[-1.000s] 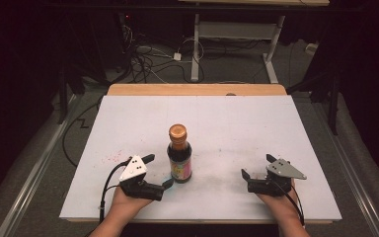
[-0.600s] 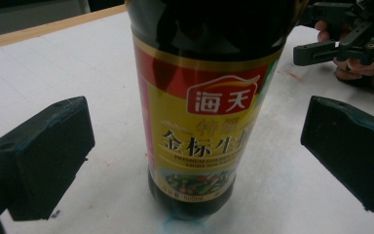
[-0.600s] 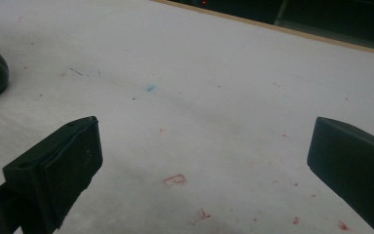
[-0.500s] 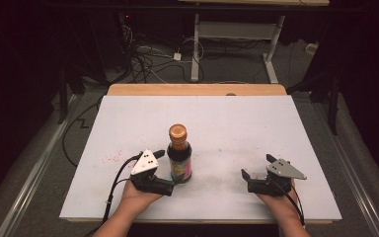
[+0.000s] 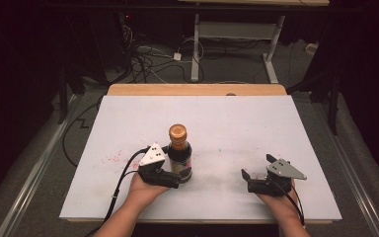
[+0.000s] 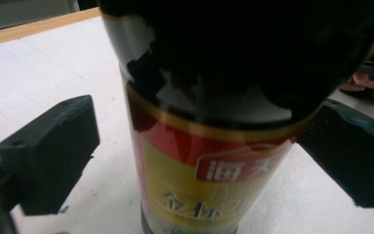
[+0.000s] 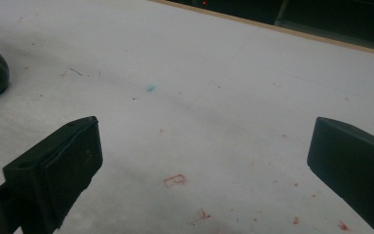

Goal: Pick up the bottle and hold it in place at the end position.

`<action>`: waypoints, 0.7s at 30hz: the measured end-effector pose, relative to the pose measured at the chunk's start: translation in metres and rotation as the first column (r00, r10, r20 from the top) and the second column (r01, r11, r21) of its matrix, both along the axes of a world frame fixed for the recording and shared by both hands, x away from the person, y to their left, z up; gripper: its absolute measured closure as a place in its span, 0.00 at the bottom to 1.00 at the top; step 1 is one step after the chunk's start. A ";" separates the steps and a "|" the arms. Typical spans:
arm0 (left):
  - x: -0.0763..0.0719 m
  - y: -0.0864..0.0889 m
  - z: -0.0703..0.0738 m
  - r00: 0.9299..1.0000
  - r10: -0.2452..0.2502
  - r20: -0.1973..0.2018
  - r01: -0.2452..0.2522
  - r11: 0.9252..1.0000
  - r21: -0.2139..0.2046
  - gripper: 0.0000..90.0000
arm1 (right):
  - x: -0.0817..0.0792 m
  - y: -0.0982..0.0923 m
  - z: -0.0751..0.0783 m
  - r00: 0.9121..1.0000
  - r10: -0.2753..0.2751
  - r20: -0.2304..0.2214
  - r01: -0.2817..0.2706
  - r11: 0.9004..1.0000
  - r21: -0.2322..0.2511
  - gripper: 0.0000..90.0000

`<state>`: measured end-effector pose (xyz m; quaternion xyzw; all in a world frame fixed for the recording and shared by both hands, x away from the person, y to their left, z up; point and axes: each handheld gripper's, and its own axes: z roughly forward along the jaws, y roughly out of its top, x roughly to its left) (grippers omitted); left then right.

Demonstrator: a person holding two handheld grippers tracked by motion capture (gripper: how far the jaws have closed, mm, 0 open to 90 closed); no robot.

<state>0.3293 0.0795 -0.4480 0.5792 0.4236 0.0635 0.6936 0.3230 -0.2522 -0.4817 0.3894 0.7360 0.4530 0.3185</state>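
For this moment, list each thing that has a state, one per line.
Bottle: upright on the white board, cap on.
Left gripper: jaws just closing around the bottle, a gap left on one side.
Right gripper: jaws open, nothing between them.
White board: flat, red stains.

The bottle [image 5: 179,152] is stood upright on the table [image 5: 256,123], near its front edge and left of centre. It is flanked by the left gripper [image 5: 181,174], while the right gripper [image 5: 245,178] is set well apart to its right.

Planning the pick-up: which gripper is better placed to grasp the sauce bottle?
Left. The left gripper already straddles the sauce bottle, its jaws just closing, a gap still at one side. The right gripper rests apart, open over bare table.
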 end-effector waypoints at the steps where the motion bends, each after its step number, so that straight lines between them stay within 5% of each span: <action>1: 0.000 0.000 0.001 1.000 -0.006 0.002 0.006 1.000 -0.004 0.10 | 0.000 0.000 0.000 1.000 0.000 0.001 0.000 1.000 -0.001 0.00; 9: 0.000 -0.003 0.001 1.000 -0.016 0.017 0.016 1.000 -0.009 0.29 | 0.000 0.000 0.000 1.000 0.001 0.001 -0.001 1.000 0.000 0.00; 21: -0.001 -0.005 0.004 0.999 0.005 0.033 -0.005 1.000 0.018 0.32 | 0.000 -0.001 0.000 1.000 0.002 0.001 -0.002 1.000 0.003 0.00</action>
